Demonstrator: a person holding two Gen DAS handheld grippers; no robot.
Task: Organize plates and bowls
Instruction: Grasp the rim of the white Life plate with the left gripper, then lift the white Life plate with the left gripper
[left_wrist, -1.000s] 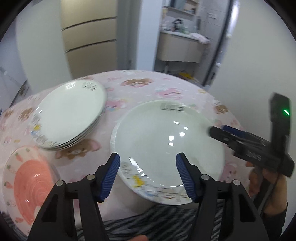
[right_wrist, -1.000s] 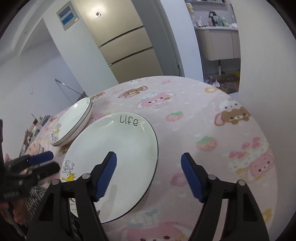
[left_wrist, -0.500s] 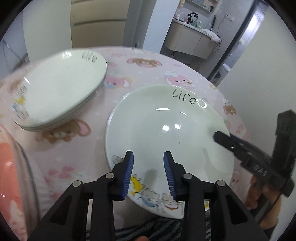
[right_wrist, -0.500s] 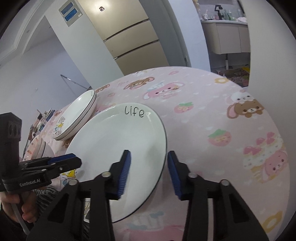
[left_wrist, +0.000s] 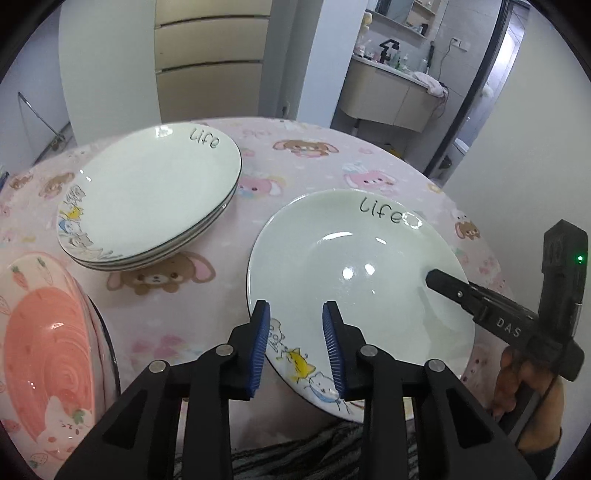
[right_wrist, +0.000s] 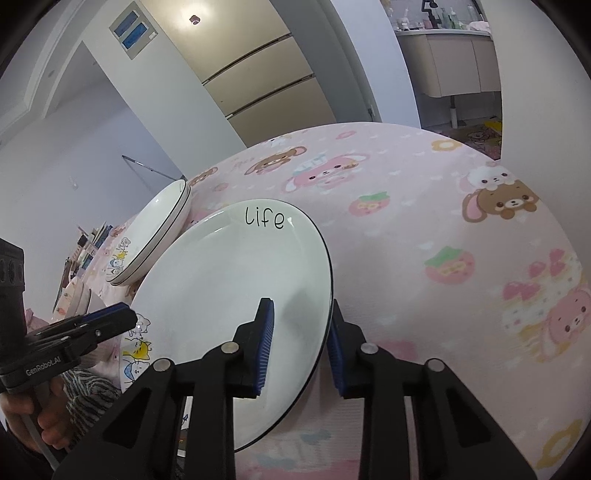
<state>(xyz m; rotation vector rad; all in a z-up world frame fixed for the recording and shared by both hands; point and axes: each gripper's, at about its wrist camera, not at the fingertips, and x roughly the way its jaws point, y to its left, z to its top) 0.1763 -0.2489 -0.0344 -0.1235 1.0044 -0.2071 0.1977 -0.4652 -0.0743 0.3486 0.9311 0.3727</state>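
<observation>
pink bowl (left_wrist: 51, 350) only left view

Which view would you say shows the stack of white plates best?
The left wrist view: the stack of white plates lies nearly face-on there, layered rims visible. In the right wrist view it sits small, edge-on, partly behind the single plate.

left claw (left_wrist: 295, 343): pads straddle near rim of white plate (left_wrist: 354, 280) | right claw (left_wrist: 480, 306): tip over plate's right rim | plate stack (left_wrist: 147, 195): left of white plate, apart | pink bowl (left_wrist: 48, 343): nearer than stack | surface (left_wrist: 295, 166): pink cartoon cloth
</observation>
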